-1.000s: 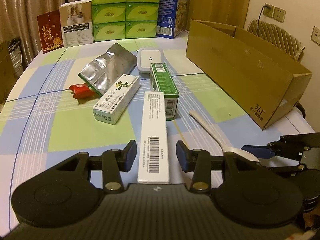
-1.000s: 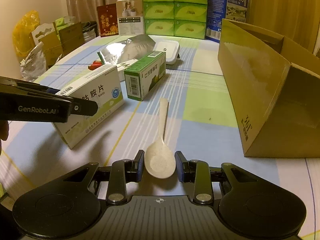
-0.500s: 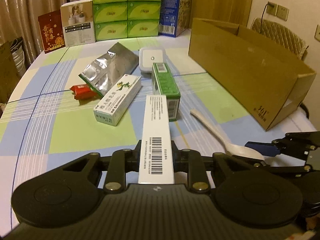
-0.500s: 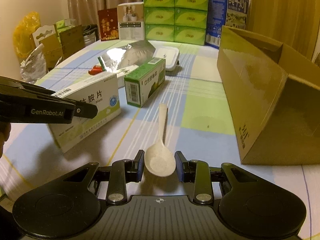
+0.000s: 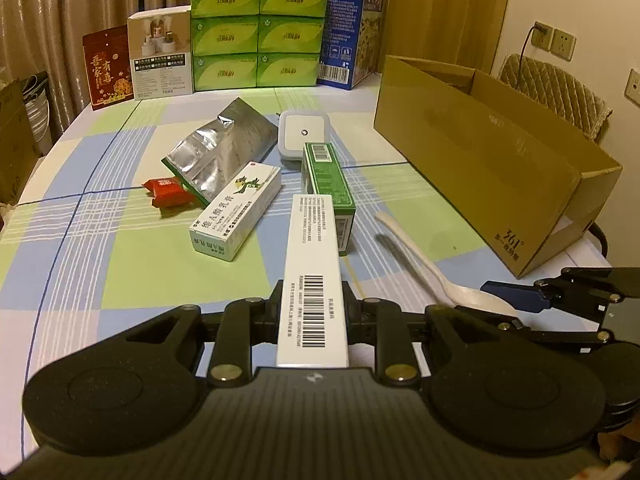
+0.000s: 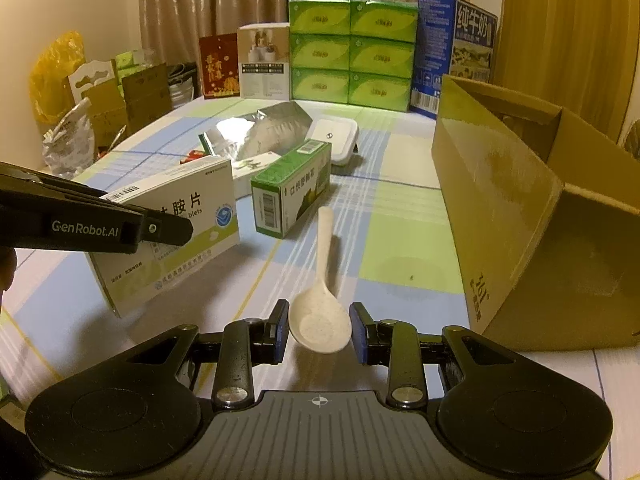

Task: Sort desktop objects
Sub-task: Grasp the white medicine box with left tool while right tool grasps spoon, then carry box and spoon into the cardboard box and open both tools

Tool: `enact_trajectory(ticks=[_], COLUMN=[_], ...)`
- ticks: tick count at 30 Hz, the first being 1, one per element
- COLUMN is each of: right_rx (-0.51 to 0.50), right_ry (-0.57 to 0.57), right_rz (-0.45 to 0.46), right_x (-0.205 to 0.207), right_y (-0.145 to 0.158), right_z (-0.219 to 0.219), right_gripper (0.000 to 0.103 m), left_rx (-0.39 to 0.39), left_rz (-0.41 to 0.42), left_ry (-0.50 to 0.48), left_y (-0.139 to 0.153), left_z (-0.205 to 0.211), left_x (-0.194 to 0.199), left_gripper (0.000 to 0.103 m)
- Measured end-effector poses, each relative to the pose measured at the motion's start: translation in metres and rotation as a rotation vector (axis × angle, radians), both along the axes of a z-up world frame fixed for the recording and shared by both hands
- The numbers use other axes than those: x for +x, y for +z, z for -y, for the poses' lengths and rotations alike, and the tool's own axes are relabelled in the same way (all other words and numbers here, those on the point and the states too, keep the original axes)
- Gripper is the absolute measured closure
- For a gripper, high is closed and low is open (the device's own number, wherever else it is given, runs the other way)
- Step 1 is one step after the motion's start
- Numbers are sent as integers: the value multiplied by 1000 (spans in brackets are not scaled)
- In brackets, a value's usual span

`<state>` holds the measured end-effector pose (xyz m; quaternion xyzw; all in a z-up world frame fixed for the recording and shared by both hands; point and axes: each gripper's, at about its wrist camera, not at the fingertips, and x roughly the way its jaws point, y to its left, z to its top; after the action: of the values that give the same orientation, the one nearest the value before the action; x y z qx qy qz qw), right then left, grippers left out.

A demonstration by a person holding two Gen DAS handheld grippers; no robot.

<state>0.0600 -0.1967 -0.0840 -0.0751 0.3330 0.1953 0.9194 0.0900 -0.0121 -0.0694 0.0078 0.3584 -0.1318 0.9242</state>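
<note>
My left gripper (image 5: 314, 312) is shut on the near end of a long white medicine box (image 5: 314, 256), barcode side up. In the right wrist view that box (image 6: 176, 236) hangs tilted just over the checked tablecloth, with a finger (image 6: 120, 228) of the left gripper across it. A cream plastic spoon (image 6: 320, 320) sits bowl-first between the pads of my right gripper (image 6: 320, 330), which is shut on it. Its handle (image 5: 416, 260) points away, raised a little with a shadow beneath. The right gripper (image 5: 520, 300) shows at the left view's right edge.
A large open cardboard box (image 5: 480, 160) stands at the right. Mid-table lie a green box (image 5: 326, 184), a white-and-green box (image 5: 236, 208), a foil pouch (image 5: 220, 148), a red packet (image 5: 168, 194) and a white square device (image 5: 304, 134). Green tissue boxes (image 5: 258, 32) line the back.
The left gripper, open around the white box a second ago, has shut on it. Both grippers have risen slightly, carrying the box and the spoon.
</note>
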Motion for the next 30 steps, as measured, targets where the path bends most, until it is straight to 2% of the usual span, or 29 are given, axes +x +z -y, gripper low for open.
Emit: enact_trajectory(ticks=[14,22,30], right_rx=[11,34,34], right_ry=[-11,-47,-132], right_rz=[105,188,246], right_x=[-8,-4,17], right_y=[36,84,133], right_z=[9,26,81], right_gripper=[74,74,74], left_rx=[-14,-24,-43], left_rz=[70,125,192], left_ry=[-18,-22,-86], left_y=[35,70,116], left_z=[16,36,83], left_x=[-14,-15,-1], left_gripper=[83,83,83])
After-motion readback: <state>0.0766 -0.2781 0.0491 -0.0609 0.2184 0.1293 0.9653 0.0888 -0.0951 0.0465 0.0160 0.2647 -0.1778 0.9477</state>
